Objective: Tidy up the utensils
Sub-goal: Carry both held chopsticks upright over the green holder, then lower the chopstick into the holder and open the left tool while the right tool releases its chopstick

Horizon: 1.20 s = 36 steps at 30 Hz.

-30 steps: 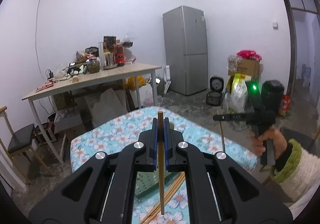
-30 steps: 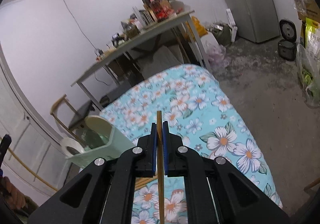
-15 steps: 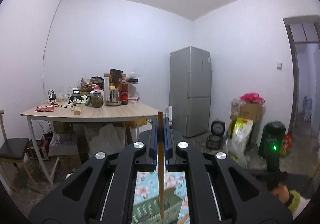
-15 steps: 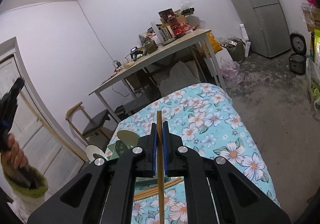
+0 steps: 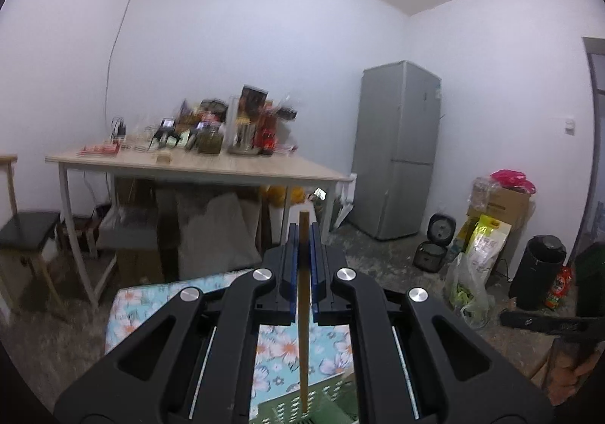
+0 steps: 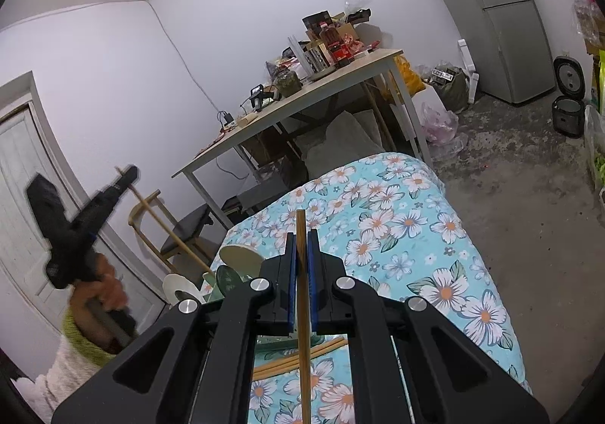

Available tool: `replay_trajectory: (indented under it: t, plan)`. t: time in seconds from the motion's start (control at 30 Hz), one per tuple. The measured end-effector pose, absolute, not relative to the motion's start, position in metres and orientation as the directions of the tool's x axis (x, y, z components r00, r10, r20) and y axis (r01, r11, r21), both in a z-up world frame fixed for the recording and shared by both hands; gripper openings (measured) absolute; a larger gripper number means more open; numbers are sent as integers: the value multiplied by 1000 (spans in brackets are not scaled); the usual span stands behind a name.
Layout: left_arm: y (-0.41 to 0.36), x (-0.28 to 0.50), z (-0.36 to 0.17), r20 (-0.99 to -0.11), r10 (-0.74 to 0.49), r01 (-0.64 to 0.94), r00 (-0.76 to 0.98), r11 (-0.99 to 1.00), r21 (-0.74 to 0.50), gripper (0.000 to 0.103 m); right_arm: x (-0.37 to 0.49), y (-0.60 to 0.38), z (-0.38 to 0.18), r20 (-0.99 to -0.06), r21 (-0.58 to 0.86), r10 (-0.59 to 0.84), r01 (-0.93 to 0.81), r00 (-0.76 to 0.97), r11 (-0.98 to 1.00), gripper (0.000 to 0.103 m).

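So the left gripper [image 5: 302,235], clamped on a chopstick [image 5: 303,329], swung up off the worktop; right gripper [image 6: 300,246] gripped its own chopstick [image 6: 302,310], neither binned yet.

A home's back room, seemingly for storage (bare concrete floor): fridge [image 5: 397,148], rice cooker [image 5: 435,246], cluttered table [image 5: 211,169].
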<state>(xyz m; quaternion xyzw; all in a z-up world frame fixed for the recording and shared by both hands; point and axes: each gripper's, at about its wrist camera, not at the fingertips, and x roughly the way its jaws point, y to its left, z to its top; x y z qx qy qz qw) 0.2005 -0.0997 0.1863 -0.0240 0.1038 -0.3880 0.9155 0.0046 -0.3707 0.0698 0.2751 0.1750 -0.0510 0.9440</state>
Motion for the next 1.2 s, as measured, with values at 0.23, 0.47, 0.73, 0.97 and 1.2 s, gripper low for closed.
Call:
replay_trajectory:
  t: [0.23,0.47,0.73,0.97,1.2]
  plan:
    - [-88,225,159,-208,-716,689,666,698,-198,16,4,-366,76,-346,490,6,175,938,854,6]
    - [-69,216,160,-175,-716,687,675,698,-202,35,4,-354,92,-316,467,10,146,949,872,6]
    - [-30,191,158,-182,-702,669,689,712,-215,44,1,-335,137,-203,428,31,61,979,902,6]
    - [9,157,136,-220,-689,654,691,725,-217,55,25,-314,184,-79,373,91,-55,993,926,6]
    - [29,134,96,-303,-677,646,670,734,-210,60,83,-289,210,-22,321,115,-102,993,942,6]
